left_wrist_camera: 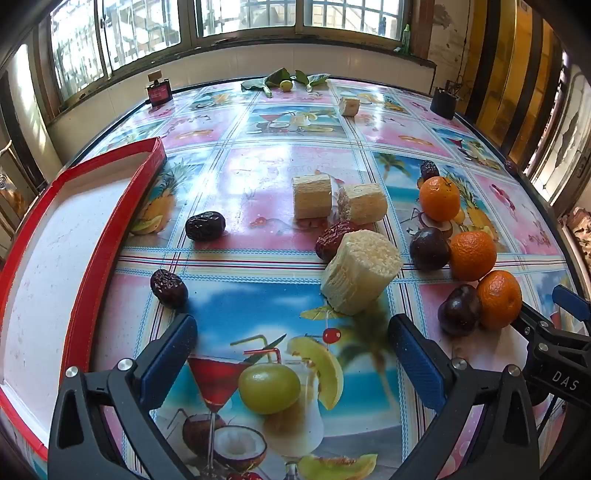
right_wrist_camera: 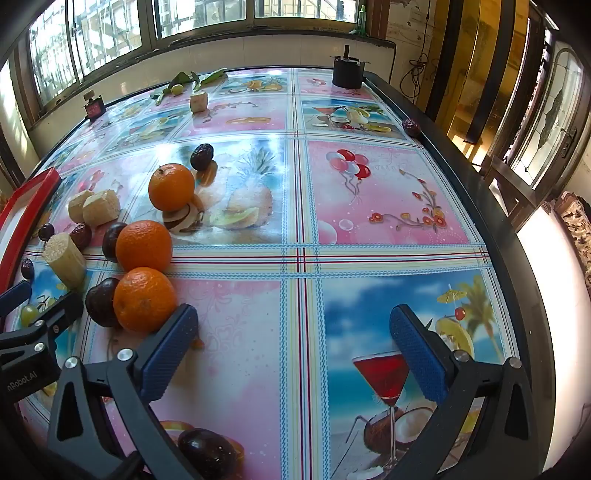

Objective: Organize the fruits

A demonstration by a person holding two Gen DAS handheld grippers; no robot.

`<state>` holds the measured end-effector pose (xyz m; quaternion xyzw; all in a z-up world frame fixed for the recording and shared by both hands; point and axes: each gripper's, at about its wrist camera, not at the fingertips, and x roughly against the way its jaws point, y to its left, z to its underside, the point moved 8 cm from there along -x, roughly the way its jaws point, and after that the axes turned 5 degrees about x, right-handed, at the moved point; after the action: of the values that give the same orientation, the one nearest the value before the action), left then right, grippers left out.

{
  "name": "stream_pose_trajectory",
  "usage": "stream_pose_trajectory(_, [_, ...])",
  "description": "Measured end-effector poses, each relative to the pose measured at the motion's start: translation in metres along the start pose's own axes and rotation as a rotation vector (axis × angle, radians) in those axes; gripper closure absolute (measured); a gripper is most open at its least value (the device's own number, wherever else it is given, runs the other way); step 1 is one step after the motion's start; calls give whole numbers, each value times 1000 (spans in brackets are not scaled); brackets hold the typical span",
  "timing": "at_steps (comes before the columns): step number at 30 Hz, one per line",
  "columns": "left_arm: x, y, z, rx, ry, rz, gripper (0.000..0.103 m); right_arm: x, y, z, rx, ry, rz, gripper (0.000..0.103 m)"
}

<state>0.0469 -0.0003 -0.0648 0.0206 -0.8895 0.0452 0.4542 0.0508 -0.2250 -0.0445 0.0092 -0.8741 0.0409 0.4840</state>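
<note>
Both claws are hanging wide open over the bench (left_wrist_camera: 258, 177), gripping nothing. A green grape (left_wrist_camera: 269, 387) is lying between the fingers of the left claw (left_wrist_camera: 291, 354). The right claw (right_wrist_camera: 293, 347) is sitting just beside the nearest orange (right_wrist_camera: 144, 299) — three oranges, dark plums and dates are clustering there, sugarcane pieces (left_wrist_camera: 360, 271) nearby. The red-rimmed tray (left_wrist_camera: 110, 236) is resting at the left edge.

This looks like a home. A table (left_wrist_camera: 258, 206) wears a fruit-print cloth; barred windows (left_wrist_camera: 243, 16) stand at twelve o'clock, peeling walls (left_wrist_camera: 448, 44) at one.
</note>
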Motion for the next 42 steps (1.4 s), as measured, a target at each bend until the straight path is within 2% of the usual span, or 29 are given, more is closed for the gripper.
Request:
stream_pose_trajectory(24, [0, 0, 0, 2, 1, 0, 0, -1, 0, 0, -13, 3, 10, 0])
stream_pose_trajectory(28, [0, 0, 1, 0, 5, -2, 0, -2, 0, -1, -13, 28, 7, 0])
stream_pose_trajectory(36, [12, 14, 1, 16, -1, -16, 1, 2, 2, 2, 20, 89, -61, 0])
stream_pose_trajectory(39, [22, 11, -7, -14, -45, -8, 1, 25, -4, -7, -30, 47, -136, 0])
stream_pose_trajectory(42, [29, 9, -9, -42, -42, -8, 1, 62, -13, -23, -33, -41, -212, 0])
